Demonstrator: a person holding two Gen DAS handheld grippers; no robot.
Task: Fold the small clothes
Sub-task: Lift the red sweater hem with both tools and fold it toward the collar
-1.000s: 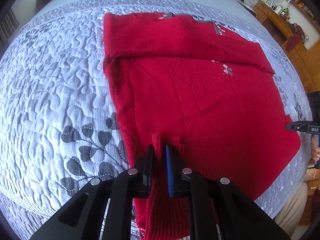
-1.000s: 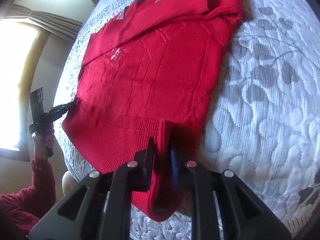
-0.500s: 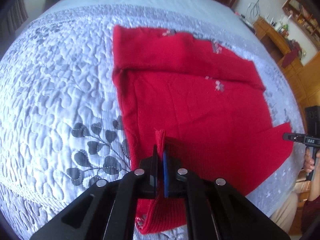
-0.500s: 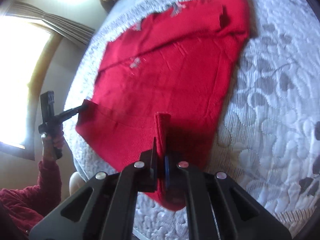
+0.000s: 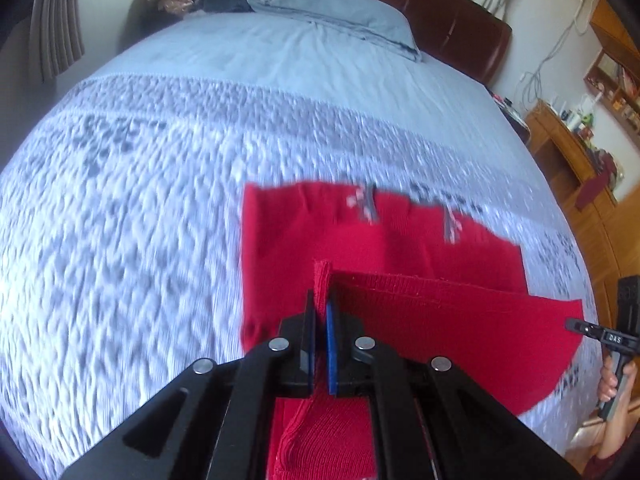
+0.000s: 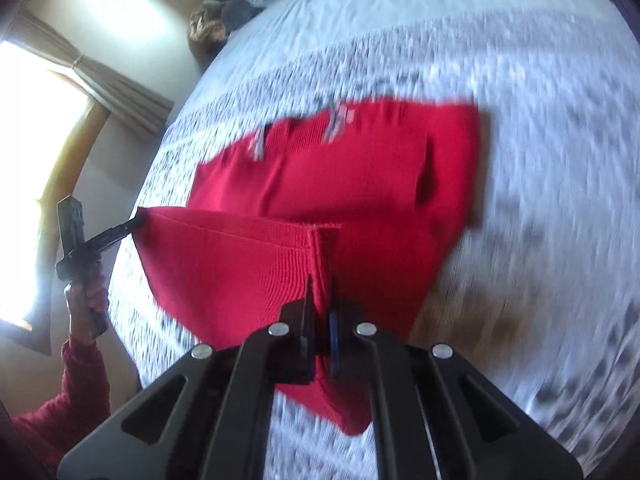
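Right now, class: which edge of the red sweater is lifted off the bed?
The ribbed bottom hem of the red sweater, pinched by both tools; the collar edge lies flat on the quilt.

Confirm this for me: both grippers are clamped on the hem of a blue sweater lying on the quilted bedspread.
Wrong in one respect: the sweater is red, not blue, as both wrist views show. The rest holds: the left gripper and the right gripper are each shut on its ribbed hem, over the quilted bedspread.
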